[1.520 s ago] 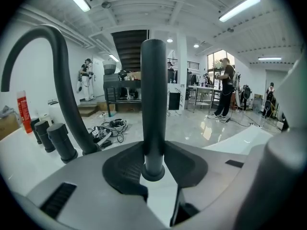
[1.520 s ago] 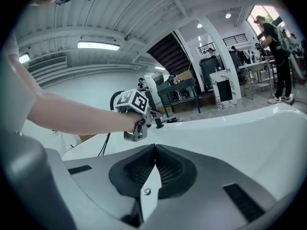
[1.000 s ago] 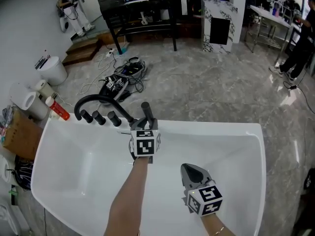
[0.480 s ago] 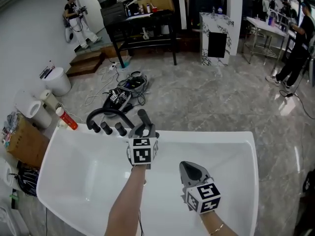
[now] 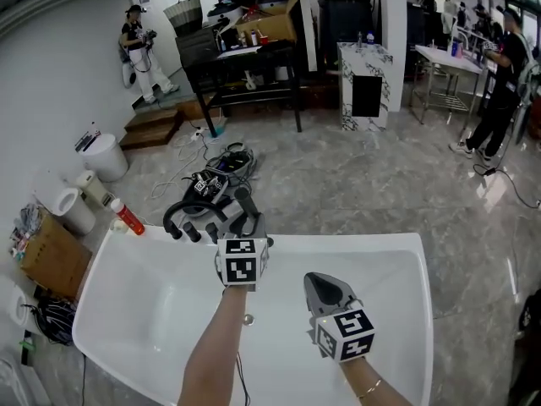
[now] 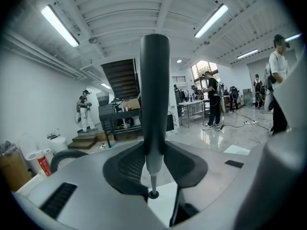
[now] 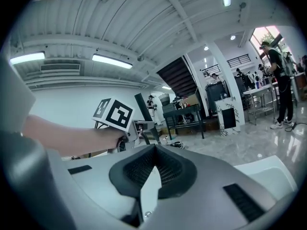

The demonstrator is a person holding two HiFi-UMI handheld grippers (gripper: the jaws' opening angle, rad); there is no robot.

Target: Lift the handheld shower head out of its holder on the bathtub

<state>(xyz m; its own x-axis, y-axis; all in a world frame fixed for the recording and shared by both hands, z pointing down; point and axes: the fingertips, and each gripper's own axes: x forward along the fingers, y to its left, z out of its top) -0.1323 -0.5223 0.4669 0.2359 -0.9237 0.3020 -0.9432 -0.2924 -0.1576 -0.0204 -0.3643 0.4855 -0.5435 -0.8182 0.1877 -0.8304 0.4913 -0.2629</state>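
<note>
We see the shower head (image 6: 154, 95) upright between the pads of the L gripper (image 5: 248, 223), which are clamped on its dark handle from both sides. The handle narrows at the bottom to a thin grey stem w/ a small ring. In the head view it sits above the tub's (image 5: 152, 311) far rim, just right of the black faucet (image 5: 191, 213) w/ its row of knobs. We can't make out the holder itself.

The R gripper (image 5: 324, 281) hangs over the tub's inside, to the right of the L one and nearer to us. Its tips are together, w/ nothing between them. Its own view looks across at the L gripper's marker cube and the arm behind it.

The tub is white and has a small round drain (image 5: 246, 318) in its bottom.

On the marble floor left of the tub stand a red-capped bottle (image 5: 128, 218), paper rolls (image 5: 73, 207), a cardboard box (image 5: 49, 256) and a white bucket (image 5: 106, 156). Beyond the faucet lies a heap of black gear and cables (image 5: 216, 176). Farther back there's a black table (image 5: 245, 57), and a person (image 5: 139, 45) stands by the wall.
</note>
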